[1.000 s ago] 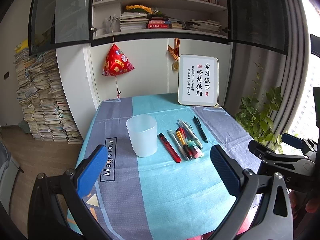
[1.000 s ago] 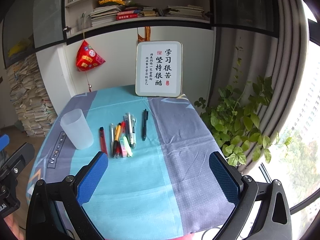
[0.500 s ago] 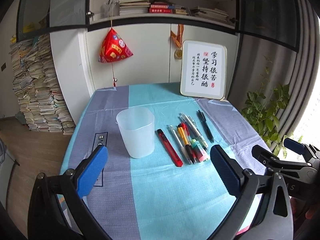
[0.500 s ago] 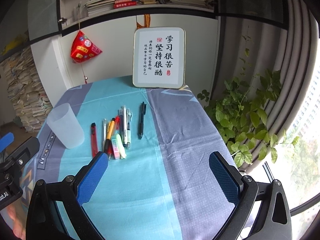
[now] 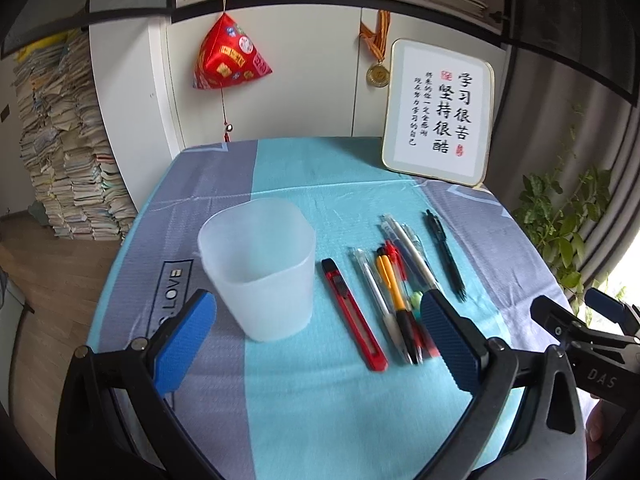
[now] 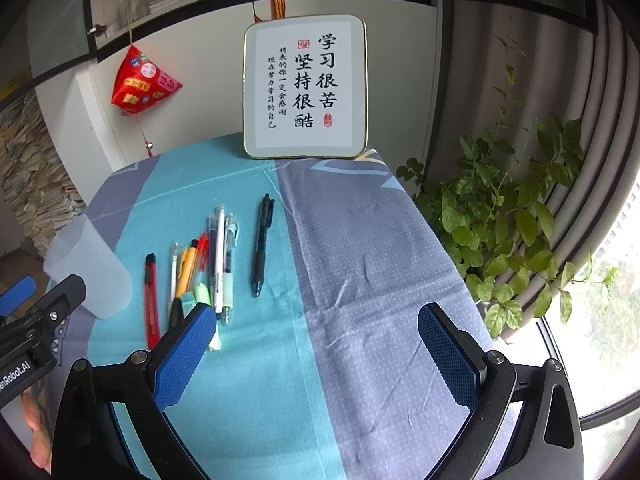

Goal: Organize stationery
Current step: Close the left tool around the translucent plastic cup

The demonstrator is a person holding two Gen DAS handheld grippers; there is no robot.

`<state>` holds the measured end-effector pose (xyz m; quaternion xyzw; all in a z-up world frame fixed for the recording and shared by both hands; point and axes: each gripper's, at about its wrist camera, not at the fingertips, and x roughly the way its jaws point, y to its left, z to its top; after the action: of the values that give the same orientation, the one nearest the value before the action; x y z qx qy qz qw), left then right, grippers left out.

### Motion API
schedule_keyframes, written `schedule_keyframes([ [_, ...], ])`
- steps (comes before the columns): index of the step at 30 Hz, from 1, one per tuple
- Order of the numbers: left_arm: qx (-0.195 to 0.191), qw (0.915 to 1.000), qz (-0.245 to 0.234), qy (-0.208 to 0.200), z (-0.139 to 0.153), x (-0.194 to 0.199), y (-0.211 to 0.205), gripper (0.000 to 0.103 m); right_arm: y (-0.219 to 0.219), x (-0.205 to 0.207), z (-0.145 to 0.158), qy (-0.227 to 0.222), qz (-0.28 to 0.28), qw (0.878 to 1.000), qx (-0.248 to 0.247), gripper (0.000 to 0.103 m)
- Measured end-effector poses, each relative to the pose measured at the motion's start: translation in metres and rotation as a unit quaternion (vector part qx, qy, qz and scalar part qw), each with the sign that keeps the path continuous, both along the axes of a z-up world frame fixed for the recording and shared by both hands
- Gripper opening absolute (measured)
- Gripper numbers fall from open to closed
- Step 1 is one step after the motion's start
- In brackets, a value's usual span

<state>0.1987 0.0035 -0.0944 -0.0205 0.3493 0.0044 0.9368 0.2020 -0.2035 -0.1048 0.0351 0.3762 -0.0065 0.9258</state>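
L-wrist view, going L to R: left tongs [image 5: 318, 336] sit low in frame, spread wide, nothing between the pads. The translucent cup [image 5: 258, 268] stands upright just above the L pad, centre-left of frame, empty as far as I can see. Next R is the red utility knife [image 5: 354, 314], lying flat on the surface [image 5: 320, 400]. Then a tight bundle of pens [image 5: 394, 284], side by side w/ some overlapping. Last, a black pen [image 5: 446, 256] on its own, a bit apart from the bundle. The right pad covers the near ends of the bundle.

Key relation: every item's long axis runs roughly lower-frame to upper-frame, i.e. along the tongs' pointing direction, leaning slightly L toward the top. So the pads already straddle across the shafts; prob. little wrist twist needed to pinch one.

R-wrist view: cup [image 6: 90, 268] at far left edge, knife [image 6: 151, 300] and bundle [image 6: 204, 268] in lower-left, black pen [image 6: 262, 240] left of centre. Right tongs [image 6: 316, 354] also wide apart and empty, aimed at bare grey cloth; all stationery lies L of their midline.

Judgement: black pen is the nearest item to the R tongs and free of neighbours, so easiest first pick; L tongs are nearer the cup and knife.
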Motion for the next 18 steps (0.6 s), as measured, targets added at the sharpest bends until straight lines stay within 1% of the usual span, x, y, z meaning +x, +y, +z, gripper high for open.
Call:
schedule_keyframes([
  [5, -0.003, 0.9997, 0.022, 0.013, -0.011, 0.025, 0.007, 0.102, 0.0, 0.018, -0.008, 0.007, 0.003, 1.0, 0.002, 0.101],
  [11, -0.008, 0.9994, 0.03, 0.012, -0.014, 0.041, 0.014, 0.1, 0.002, 0.035, -0.015, 0.014, 0.009, 1.0, 0.006, 0.101],
  [14, -0.011, 0.9997, 0.016, 0.011, -0.018, 0.041, 0.021, 0.1, 0.005, 0.041, -0.02, 0.018, 0.014, 1.0, 0.005, 0.101],
  [18, -0.024, 0.9995, -0.021, 0.005, -0.023, 0.037, 0.032, 0.1, 0.007, 0.045, -0.025, 0.026, 0.018, 0.999, 0.003, 0.101],
])
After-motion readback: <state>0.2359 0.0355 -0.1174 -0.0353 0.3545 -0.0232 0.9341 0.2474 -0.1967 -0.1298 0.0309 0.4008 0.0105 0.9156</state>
